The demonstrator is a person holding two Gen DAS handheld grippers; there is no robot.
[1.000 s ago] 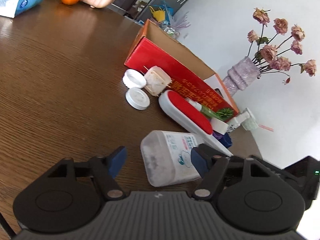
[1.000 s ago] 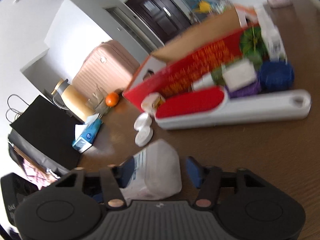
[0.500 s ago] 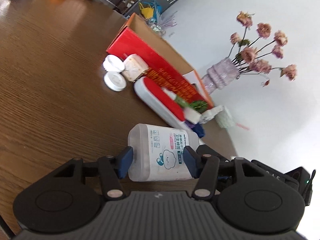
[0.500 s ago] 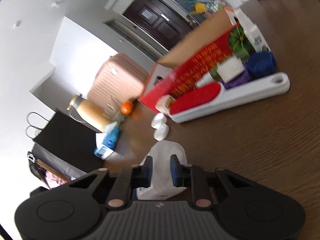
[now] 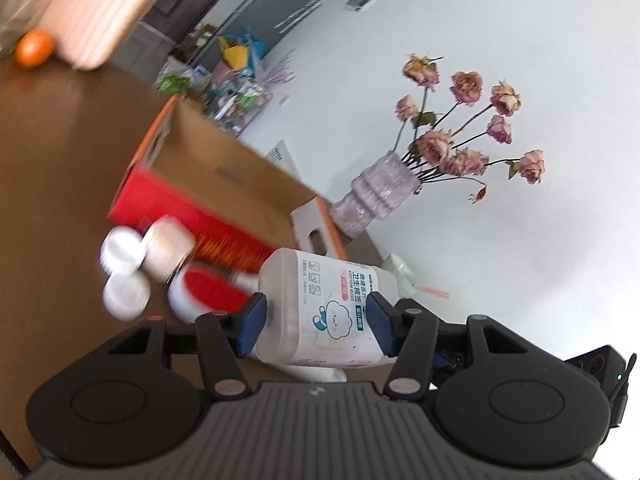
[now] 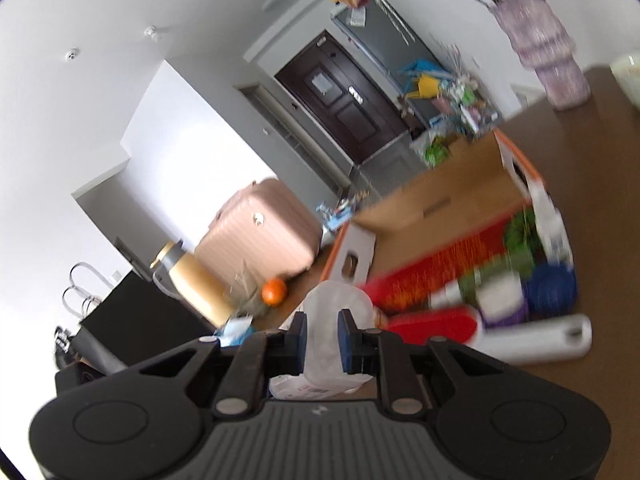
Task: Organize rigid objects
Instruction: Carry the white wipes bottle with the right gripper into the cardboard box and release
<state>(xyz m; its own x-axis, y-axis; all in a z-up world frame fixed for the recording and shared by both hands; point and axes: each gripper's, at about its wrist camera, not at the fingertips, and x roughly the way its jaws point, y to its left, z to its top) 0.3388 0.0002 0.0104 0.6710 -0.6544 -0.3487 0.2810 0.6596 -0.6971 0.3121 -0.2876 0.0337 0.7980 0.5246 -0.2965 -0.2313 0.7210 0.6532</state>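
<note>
The translucent plastic cotton-bud box with a white printed label (image 5: 332, 304) hangs clear of the brown wooden desk (image 5: 52, 184), gripped at both ends. The left tool (image 5: 316, 320) pinches its wide labelled body between blue pads; the right tool (image 6: 323, 336) is pressed nearly together on its narrow frosted end. Just beyond it on the desk lie a white lint brush with a red pad (image 6: 532, 338), two round white caps (image 5: 124, 276) and a cream square jar (image 5: 168, 246), beside an open red-and-brown cardboard box (image 5: 224, 184). Farther off stands a ribbed lilac vase of dried pink roses (image 5: 376, 192).
</note>
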